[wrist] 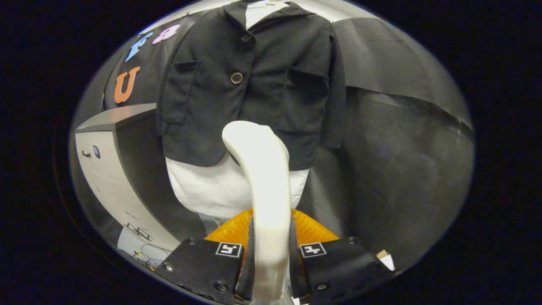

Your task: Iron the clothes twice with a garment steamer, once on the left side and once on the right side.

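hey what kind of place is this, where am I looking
Probably a staged test booth, not a home: a black jacket hangs on a white dress form before dark cloth walls. The hand-held gripper is shut on a white garment steamer.

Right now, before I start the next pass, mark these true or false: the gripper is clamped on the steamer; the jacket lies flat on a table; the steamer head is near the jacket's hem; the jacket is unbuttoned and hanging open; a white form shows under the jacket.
1. The gripper is clamped on the steamer. True: both fingers press its white handle.
2. The jacket lies flat on a table. False: it hangs upright on a form.
3. The steamer head is near the jacket's hem. True.
4. The jacket hangs open. False: it is closed, and buttons show down the front.
5. A white form shows under the jacket. True.
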A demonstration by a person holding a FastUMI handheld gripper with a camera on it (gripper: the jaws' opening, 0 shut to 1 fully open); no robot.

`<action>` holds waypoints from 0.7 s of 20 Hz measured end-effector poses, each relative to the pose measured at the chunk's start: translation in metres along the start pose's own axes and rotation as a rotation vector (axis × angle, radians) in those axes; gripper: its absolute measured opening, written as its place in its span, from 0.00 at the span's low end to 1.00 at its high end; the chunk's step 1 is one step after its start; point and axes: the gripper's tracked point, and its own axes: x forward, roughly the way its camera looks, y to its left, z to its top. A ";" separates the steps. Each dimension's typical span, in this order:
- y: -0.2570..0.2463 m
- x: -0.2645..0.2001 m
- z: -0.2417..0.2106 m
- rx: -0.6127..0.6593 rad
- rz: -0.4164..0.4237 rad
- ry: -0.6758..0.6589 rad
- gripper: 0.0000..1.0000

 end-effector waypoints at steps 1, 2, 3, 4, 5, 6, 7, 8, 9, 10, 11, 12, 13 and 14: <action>0.005 -0.017 0.000 0.007 -0.002 -0.008 0.37; 0.010 -0.034 -0.001 0.008 -0.002 -0.018 0.37; 0.014 -0.049 -0.002 0.004 -0.002 -0.027 0.37; 0.018 -0.065 -0.004 0.004 -0.004 -0.037 0.37; 0.022 -0.082 -0.005 0.009 -0.008 -0.044 0.37; 0.026 -0.101 -0.005 0.019 -0.014 -0.052 0.37; 0.028 -0.119 -0.004 0.033 -0.019 -0.063 0.37; 0.033 -0.139 -0.003 0.046 -0.023 -0.080 0.37; 0.035 -0.155 -0.002 0.052 -0.028 -0.092 0.37; 0.036 -0.174 -0.002 0.059 -0.032 -0.109 0.37; 0.039 -0.192 -0.002 0.066 -0.036 -0.122 0.37; 0.041 -0.206 -0.002 0.070 -0.035 -0.130 0.37; 0.045 -0.221 -0.001 0.070 -0.032 -0.133 0.37; 0.050 -0.239 -0.001 0.067 -0.028 -0.141 0.37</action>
